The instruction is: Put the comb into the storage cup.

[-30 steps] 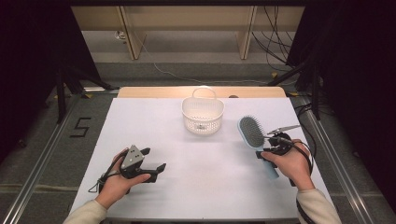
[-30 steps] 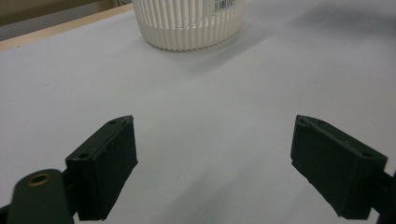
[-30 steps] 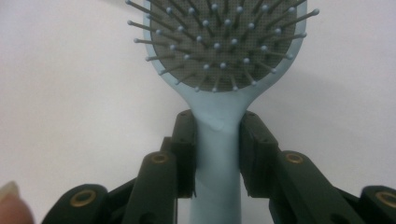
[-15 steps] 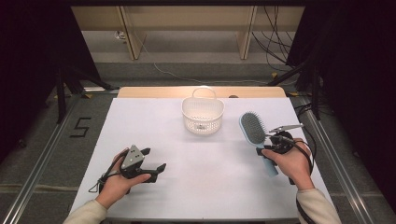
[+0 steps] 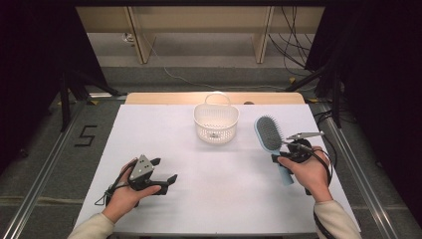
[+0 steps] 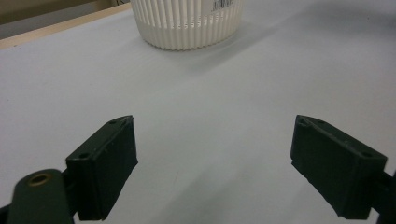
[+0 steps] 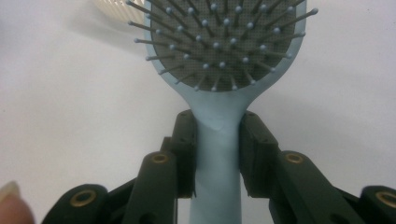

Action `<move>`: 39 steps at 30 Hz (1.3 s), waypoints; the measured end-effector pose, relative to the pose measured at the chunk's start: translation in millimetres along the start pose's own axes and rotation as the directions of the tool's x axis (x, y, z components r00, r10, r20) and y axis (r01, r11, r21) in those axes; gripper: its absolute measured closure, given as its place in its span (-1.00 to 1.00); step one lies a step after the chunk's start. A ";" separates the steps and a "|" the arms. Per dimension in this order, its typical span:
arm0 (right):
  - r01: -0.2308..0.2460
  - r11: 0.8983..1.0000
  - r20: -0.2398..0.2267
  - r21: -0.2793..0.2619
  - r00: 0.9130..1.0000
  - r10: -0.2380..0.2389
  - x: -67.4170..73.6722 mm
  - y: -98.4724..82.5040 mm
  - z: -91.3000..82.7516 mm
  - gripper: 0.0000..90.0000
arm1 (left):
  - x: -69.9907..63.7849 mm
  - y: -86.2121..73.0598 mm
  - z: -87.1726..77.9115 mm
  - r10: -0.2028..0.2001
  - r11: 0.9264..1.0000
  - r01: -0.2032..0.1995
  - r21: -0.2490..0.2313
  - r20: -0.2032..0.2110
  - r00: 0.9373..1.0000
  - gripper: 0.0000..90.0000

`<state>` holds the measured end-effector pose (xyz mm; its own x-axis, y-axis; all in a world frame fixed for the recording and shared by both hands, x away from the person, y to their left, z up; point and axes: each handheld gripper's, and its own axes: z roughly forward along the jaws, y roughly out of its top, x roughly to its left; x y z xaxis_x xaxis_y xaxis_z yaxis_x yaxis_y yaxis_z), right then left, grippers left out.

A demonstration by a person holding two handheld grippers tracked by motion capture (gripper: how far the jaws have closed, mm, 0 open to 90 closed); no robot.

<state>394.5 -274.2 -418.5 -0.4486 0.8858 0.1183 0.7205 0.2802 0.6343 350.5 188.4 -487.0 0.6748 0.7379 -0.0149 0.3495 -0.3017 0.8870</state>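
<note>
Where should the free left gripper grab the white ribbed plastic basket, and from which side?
Probably the near rim wall of the white ribbed plastic basket, coming from above with one jaw inside and one outside. It stands upright and open-topped, and its round body looks too broad to span. The thin hoop handle sits at its far side. The left gripper is open and empty.

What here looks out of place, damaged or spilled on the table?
Nothing stands out. The white basket stands upright near the table's far edge, and nothing is spilled. The light blue hairbrush looks intact, bristles up, its handle clamped squarely in the right tongs. The left tongs are open and hold nothing.
</note>
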 end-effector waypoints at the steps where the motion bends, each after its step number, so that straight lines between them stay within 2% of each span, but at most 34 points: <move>1: 0.001 1.000 0.002 -0.002 1.000 -0.001 -0.2 -0.1 0.3 0.57 | -0.2 -0.1 0.1 -0.002 1.000 0.002 0.000 0.001 1.000 -0.69; 12: -0.008 0.999 0.013 -0.041 1.000 0.009 -2.0 1.4 -1.8 0.57 | -0.3 0.3 0.2 0.002 1.000 -0.002 0.000 0.000 1.000 -0.69; 19: -0.017 0.999 0.011 -0.038 1.000 0.017 -2.6 2.0 -2.4 0.57 | -0.5 0.3 0.3 0.003 1.000 -0.003 0.000 0.001 1.000 -0.69; 39: -0.024 0.995 0.022 -0.098 0.999 0.027 -2.2 9.2 -3.2 0.57 | -0.3 0.3 0.2 0.002 1.000 -0.002 0.000 0.000 1.000 -0.69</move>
<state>400.4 -274.8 -410.5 -0.4174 0.9010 0.1182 0.6758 0.2208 0.7032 350.6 187.9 -486.9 0.6751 0.7376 -0.0130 0.3483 -0.3031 0.8870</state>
